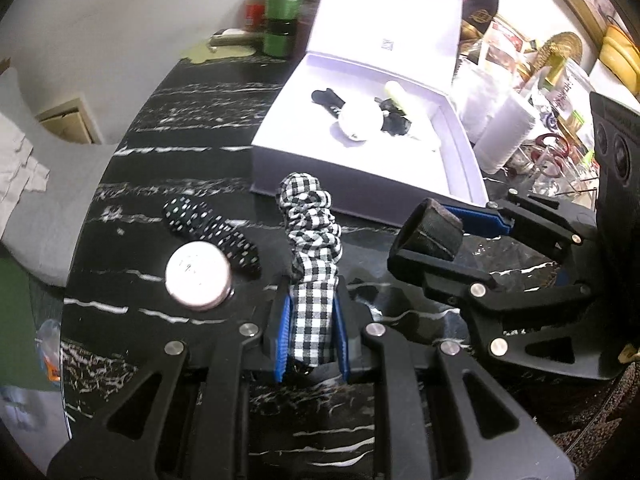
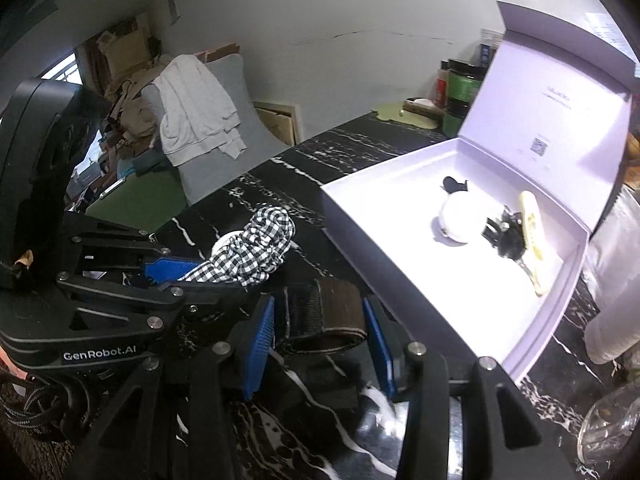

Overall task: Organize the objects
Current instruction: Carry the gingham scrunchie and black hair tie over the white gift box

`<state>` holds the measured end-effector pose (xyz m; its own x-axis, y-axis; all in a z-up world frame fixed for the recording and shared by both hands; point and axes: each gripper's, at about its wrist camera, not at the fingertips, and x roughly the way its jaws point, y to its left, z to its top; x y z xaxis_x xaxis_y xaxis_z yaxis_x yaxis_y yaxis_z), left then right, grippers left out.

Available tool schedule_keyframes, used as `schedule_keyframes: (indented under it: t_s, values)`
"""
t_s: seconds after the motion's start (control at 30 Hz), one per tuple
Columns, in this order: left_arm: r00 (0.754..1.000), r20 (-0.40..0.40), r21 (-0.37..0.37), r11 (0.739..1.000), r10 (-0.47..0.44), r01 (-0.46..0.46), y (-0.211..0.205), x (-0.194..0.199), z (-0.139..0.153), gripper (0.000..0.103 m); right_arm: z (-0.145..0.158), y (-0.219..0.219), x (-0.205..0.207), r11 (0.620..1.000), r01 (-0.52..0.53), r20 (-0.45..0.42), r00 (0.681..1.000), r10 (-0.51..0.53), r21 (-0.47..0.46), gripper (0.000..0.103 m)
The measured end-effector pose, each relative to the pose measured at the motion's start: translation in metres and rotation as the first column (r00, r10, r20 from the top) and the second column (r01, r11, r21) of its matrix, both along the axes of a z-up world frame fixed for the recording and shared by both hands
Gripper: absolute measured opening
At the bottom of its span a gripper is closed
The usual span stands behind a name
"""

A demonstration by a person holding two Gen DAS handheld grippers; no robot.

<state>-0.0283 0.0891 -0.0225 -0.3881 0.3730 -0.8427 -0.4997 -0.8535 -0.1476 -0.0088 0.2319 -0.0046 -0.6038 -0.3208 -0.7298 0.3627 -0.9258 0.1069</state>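
Left wrist view rides low over the black marble counter (image 1: 192, 92), tilted steeply down along its own fingers, facing the open white box (image 1: 360, 168) just ahead to the right. Right wrist view sits close beside it, angled down too, box (image 2: 452, 280) near right. Both share the box, the counter, and the green jars (image 1: 280, 20) at the far wall.

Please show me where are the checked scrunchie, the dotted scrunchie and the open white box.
checked scrunchie (image 1: 314, 236): left wrist view, its bunched middle, above the clamping pads.
dotted scrunchie (image 1: 212, 232): left wrist view, middle of its length, lying on the tabletop.
white box (image 2: 412, 280): right wrist view, its near side wall.
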Motion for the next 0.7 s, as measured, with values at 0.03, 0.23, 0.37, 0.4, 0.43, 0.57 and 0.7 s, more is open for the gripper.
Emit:
schedule_keyframes:
  t_s: [0.03,0.23,0.37,0.4,0.43,0.57,0.7]
  values:
    - [1.000,-0.001,0.000,1.000,-0.005,0.005,0.003,-0.001,0.001,0.017,0.001,0.002,0.000,1.000,0.005,0.000,1.000,-0.005,-0.001,0.045]
    - [0.999,-0.011,0.003,0.999,-0.043,0.043,0.018,-0.005,0.006,0.017,0.004,0.014,0.001,0.999,0.044,-0.004,0.999,-0.044,0.000,0.045]
    - [0.998,-0.015,0.003,0.998,-0.065,0.065,0.026,-0.008,0.008,0.017,0.006,0.021,0.001,0.998,0.063,-0.006,0.998,-0.063,0.001,0.045]
    - [0.998,-0.015,0.003,0.998,-0.069,0.069,0.028,-0.008,0.008,0.017,0.007,0.023,0.001,0.998,0.068,-0.007,0.998,-0.068,0.002,0.045]
    - [0.997,-0.017,0.004,0.997,-0.074,0.074,0.030,-0.009,0.009,0.017,0.008,0.024,0.001,0.997,0.072,-0.007,0.997,-0.072,0.003,0.045]
    - [0.996,-0.019,0.009,0.996,-0.088,0.088,0.036,-0.011,0.011,0.017,0.009,0.030,0.001,0.996,0.085,-0.011,0.996,-0.085,0.006,0.045]
    - [0.995,-0.021,0.012,0.995,-0.101,0.101,0.042,-0.013,0.012,0.018,0.011,0.035,0.001,0.995,0.098,-0.014,0.995,-0.098,0.009,0.045]
